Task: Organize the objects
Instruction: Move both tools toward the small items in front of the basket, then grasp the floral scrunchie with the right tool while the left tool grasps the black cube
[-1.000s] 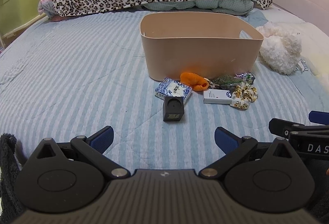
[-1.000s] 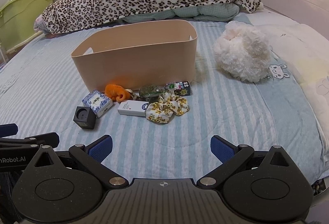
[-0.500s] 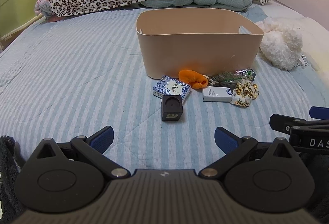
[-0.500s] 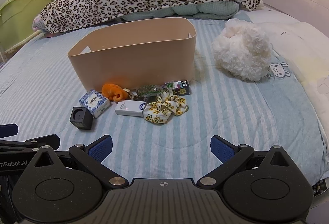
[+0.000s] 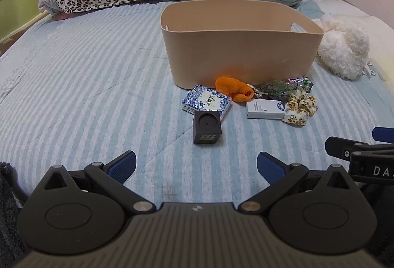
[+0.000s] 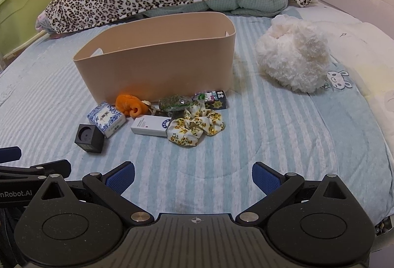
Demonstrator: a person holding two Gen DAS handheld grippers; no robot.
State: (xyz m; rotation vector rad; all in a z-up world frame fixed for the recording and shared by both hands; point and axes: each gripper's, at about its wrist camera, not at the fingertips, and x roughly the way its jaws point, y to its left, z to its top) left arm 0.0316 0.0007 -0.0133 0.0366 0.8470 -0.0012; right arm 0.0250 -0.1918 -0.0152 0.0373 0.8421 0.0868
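Both grippers hover over the bed (image 5: 73, 76) with fingers spread wide and nothing between them: the left gripper (image 5: 196, 164) and the right gripper (image 6: 193, 173) sit side by side, each short of the clutter.

Straight ahead of the left fingers stands the black cube (image 5: 206, 127), touching the blue-patterned box (image 5: 206, 102) behind it. A sloppy close on the cube could catch that box or shove both toward the beige bin (image 5: 238, 56). The quilt is soft (it probably gives under a push), so pressing down may tip the cube rather than seat the fingers around it.

Ahead of the right fingers and a little to their left, the floral scrunchie (image 6: 195, 126) lies against the white box (image 6: 151, 126); limp fabric may slide out or drag the box along. Beyond them the orange cloth (image 6: 130, 104), a greenish packet (image 6: 173, 102) and a dark sticker pack (image 6: 214, 97) crowd the bin's front wall, so reaching them means passing over nearer items. The bin looks empty as far as its inside shows. The white plush (image 6: 293, 61) lies well off to the right of the fingers, out of the way.
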